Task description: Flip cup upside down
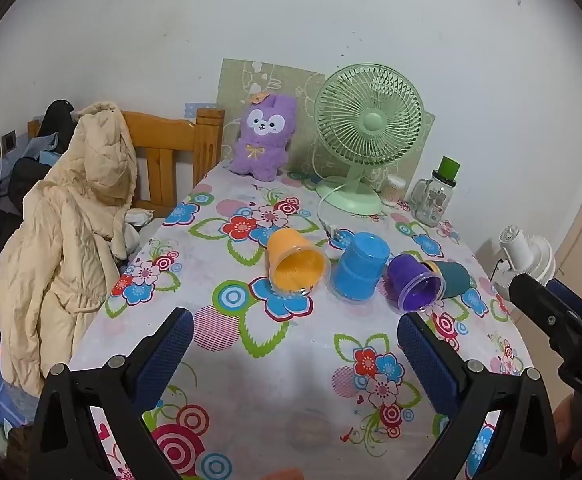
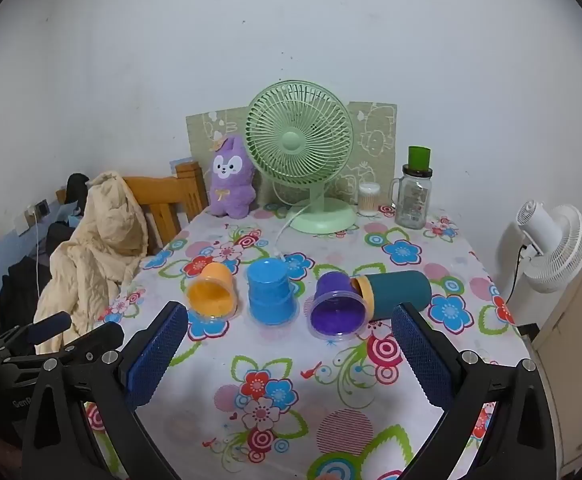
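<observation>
Several cups sit in a row on the floral tablecloth [image 1: 291,380]. An orange cup [image 1: 294,261] [image 2: 213,290] lies on its side, mouth toward me. A blue cup [image 1: 358,268] [image 2: 270,293] stands upside down. A purple cup [image 1: 413,282] [image 2: 337,306] lies on its side, mouth toward me. A teal cup [image 1: 455,280] [image 2: 397,292] with a yellow rim lies on its side behind it. My left gripper [image 1: 295,334] is open and empty, short of the cups. My right gripper [image 2: 289,326] is open and empty, short of the blue and purple cups.
A green desk fan [image 1: 365,136] [image 2: 301,160], a purple plush [image 1: 261,138], a glass jar with green lid [image 1: 435,196] and a cotton swab tub [image 2: 369,199] stand at the back. A coat-draped wooden chair [image 1: 75,216] stands left. A white fan [image 2: 551,240] stands right.
</observation>
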Action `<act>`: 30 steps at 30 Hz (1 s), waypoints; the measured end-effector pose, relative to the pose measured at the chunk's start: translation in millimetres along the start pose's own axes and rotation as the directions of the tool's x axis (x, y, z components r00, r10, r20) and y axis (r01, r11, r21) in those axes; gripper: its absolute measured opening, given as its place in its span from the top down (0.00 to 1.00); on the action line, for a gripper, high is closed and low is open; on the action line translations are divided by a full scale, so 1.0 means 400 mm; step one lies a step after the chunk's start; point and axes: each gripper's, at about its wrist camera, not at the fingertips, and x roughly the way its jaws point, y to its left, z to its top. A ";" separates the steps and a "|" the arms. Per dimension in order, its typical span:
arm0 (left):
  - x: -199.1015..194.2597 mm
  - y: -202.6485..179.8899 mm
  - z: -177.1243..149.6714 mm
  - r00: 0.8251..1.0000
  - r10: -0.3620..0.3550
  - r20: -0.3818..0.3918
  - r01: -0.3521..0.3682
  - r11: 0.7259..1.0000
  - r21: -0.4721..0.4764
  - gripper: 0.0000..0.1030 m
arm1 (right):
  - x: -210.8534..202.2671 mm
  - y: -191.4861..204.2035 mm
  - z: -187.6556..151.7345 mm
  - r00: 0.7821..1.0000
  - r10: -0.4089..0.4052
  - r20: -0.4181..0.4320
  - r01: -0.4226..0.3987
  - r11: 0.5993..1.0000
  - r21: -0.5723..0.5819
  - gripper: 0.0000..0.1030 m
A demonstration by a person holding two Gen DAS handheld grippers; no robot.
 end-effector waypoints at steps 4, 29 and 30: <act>-0.003 0.010 0.002 1.000 -0.001 0.010 0.001 1.000 -0.001 0.00 | -0.001 -0.001 -0.002 1.000 0.003 -0.005 -0.004 1.000 -0.005 0.00; 0.008 -0.001 -0.012 1.000 0.007 -0.010 -0.007 1.000 0.010 0.00 | 0.013 0.011 -0.006 1.000 -0.006 -0.022 0.005 1.000 -0.030 0.00; 0.008 0.000 -0.014 1.000 0.007 -0.010 -0.007 1.000 0.010 0.00 | 0.013 0.011 -0.006 1.000 -0.007 -0.021 0.006 1.000 -0.030 0.00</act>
